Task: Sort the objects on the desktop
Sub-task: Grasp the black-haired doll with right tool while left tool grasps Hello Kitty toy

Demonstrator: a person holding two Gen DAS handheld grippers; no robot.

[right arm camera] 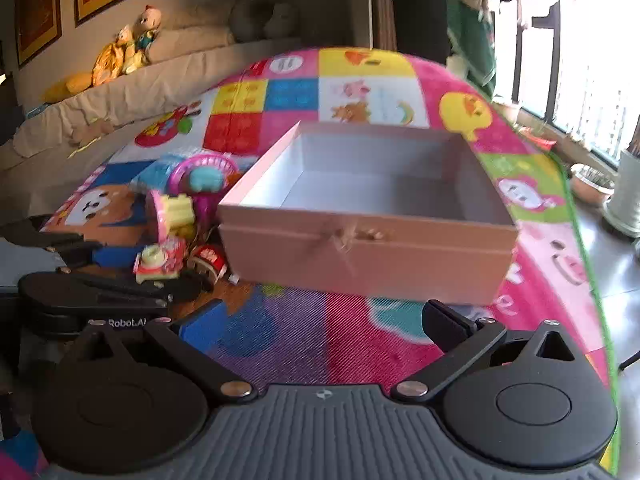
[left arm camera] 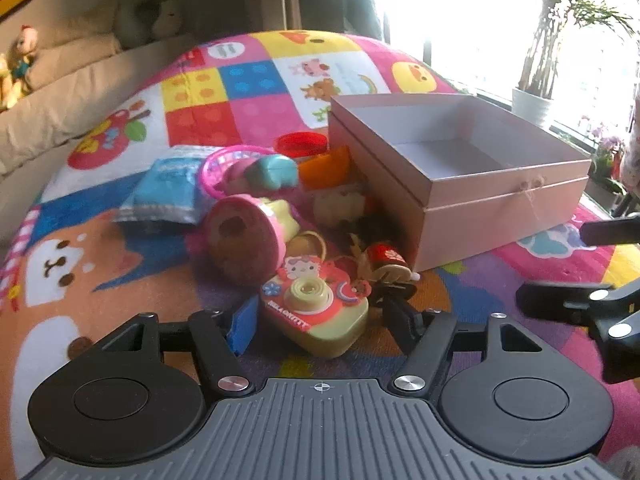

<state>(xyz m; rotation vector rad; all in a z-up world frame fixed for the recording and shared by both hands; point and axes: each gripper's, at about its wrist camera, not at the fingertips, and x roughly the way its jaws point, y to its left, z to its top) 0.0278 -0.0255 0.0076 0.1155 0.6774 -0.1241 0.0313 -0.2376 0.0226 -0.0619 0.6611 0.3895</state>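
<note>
Colourful patchwork play mat (left arm camera: 248, 80) is spread over the surface, with a beige sofa (left arm camera: 60, 80) far left and a bright window (left arm camera: 460, 20) far right. Largest item on the mat is noted as the open pink box (left arm camera: 480, 196), empty inside, lying right of the toy pile and far-right of the left gripper (left arm camera: 316, 320).

Toy pile is logged left of the box: blue packet (left arm camera: 168, 192), magenta basket (left arm camera: 224, 168), pink-rimmed round toy (left arm camera: 244, 236), orange piece (left arm camera: 324, 168), small red drum-like toy (left arm camera: 384, 256).

Key relation: toy camera (left arm camera: 316, 312) is found directly between the left jaws, at their near end, its long axis running roughly across the gap and tilted near-right. The jaws are part closed, with the blue pad beside the camera's left edge and the black finger close on its right. Firm contact cannot be confirmed from the left wrist view, which is blurred; in the right wrist view the camera (right arm camera: 158, 264) is seen just off the fingertips.

Right gripper (right arm camera: 320, 320) is held wide open and empty over bare mat, near side of the box, well apart from the toys. The left hand is judged nearer to the pile.

A lift towards the box is likely to be crowded by the drum toy and its cords touching the camera's right side.
</note>
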